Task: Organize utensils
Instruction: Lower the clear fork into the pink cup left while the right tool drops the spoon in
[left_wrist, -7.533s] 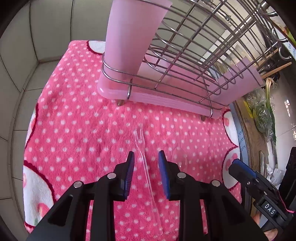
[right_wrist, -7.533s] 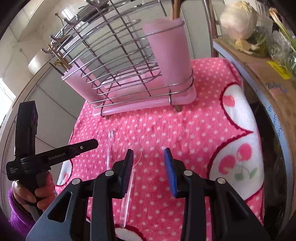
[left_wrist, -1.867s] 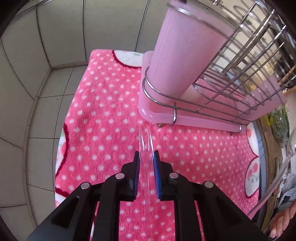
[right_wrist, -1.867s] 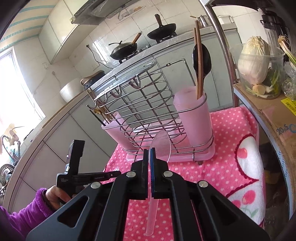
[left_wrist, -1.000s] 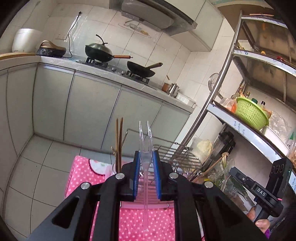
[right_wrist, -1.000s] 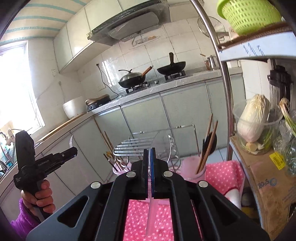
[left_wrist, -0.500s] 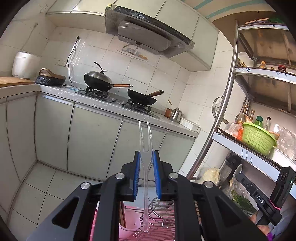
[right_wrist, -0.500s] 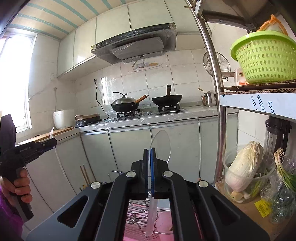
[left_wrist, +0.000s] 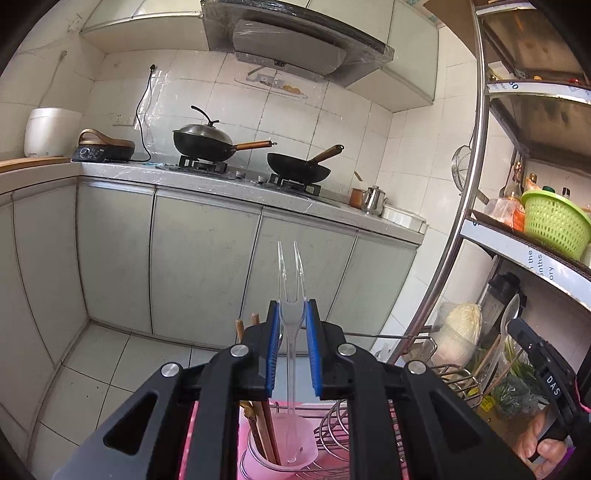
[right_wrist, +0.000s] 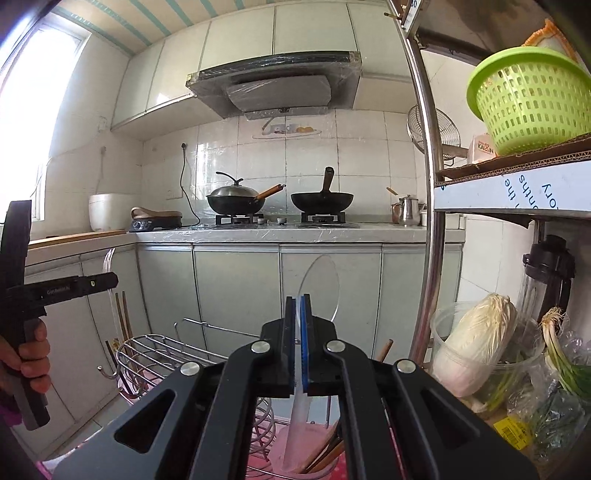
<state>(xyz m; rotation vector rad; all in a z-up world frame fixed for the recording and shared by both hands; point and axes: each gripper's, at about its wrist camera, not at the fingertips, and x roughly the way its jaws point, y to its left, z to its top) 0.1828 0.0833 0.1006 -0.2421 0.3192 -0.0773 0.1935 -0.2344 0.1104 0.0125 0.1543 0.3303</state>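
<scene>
My left gripper (left_wrist: 291, 314) is shut on a clear plastic fork (left_wrist: 290, 280), held upright with tines up; its handle end hangs inside a pink utensil cup (left_wrist: 275, 463) that holds brown chopsticks (left_wrist: 258, 424). My right gripper (right_wrist: 298, 306) is shut on a clear plastic spoon (right_wrist: 319, 286), bowl up, with its handle reaching down into another pink cup (right_wrist: 295, 454) with chopsticks. The wire dish rack (right_wrist: 155, 354) lies below both grippers. The right gripper also shows in the left wrist view (left_wrist: 539, 365).
A metal shelf post (right_wrist: 424, 184) stands right of the rack, with a green basket (right_wrist: 532, 99), a cabbage (right_wrist: 472, 347) and spring onions (right_wrist: 565, 365) on the shelves. Kitchen cabinets (left_wrist: 203, 266) and a stove with two woks (right_wrist: 280, 201) are behind.
Both grippers have lowered slightly and the handle ends of the fork and spoon now sit inside the pink cups. Both stay shut on their utensils.
</scene>
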